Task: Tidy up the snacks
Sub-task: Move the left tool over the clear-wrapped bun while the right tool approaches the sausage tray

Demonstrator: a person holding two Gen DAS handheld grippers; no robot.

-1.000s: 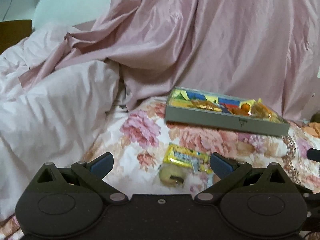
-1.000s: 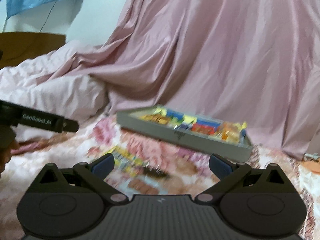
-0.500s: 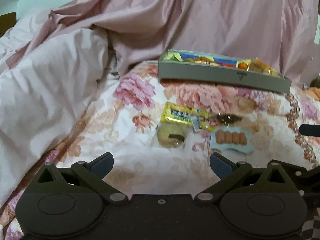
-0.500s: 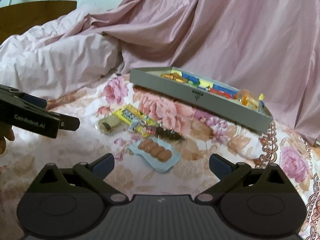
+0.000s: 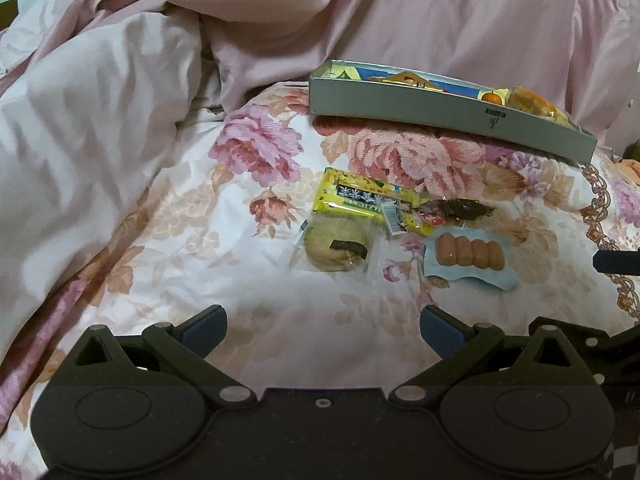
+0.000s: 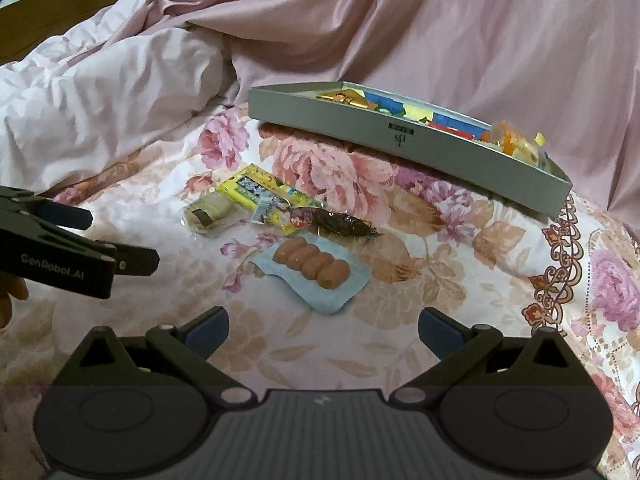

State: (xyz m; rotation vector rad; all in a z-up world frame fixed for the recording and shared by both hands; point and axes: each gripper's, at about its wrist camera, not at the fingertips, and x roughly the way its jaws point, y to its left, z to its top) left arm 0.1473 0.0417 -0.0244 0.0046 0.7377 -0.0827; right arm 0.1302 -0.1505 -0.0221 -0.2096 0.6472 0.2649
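Loose snacks lie on a flowered bedspread: a yellow packet (image 5: 362, 196) (image 6: 260, 192), a round green cake in clear wrap (image 5: 336, 249) (image 6: 210, 213), a dark brown wrapped snack (image 5: 460, 210) (image 6: 340, 223), and a blue pack of small sausages (image 5: 470, 258) (image 6: 314, 266). Behind them sits a grey box (image 5: 448, 114) (image 6: 400, 148) holding colourful snacks. My left gripper (image 5: 322, 330) is open and empty, short of the cake. My right gripper (image 6: 323, 330) is open and empty, just short of the sausage pack. The left gripper's body (image 6: 68, 248) shows at the right view's left edge.
A white quilt (image 5: 88, 120) is heaped on the left and a pink sheet (image 5: 400, 12) is draped behind the box. A fingertip (image 6: 12, 300) of the person shows below the left gripper. The right gripper's tip (image 5: 618, 261) pokes in at the left view's right edge.
Both grippers have tipped down and moved closer to the loose snacks, which now sit nearer and larger. Both stayed open.
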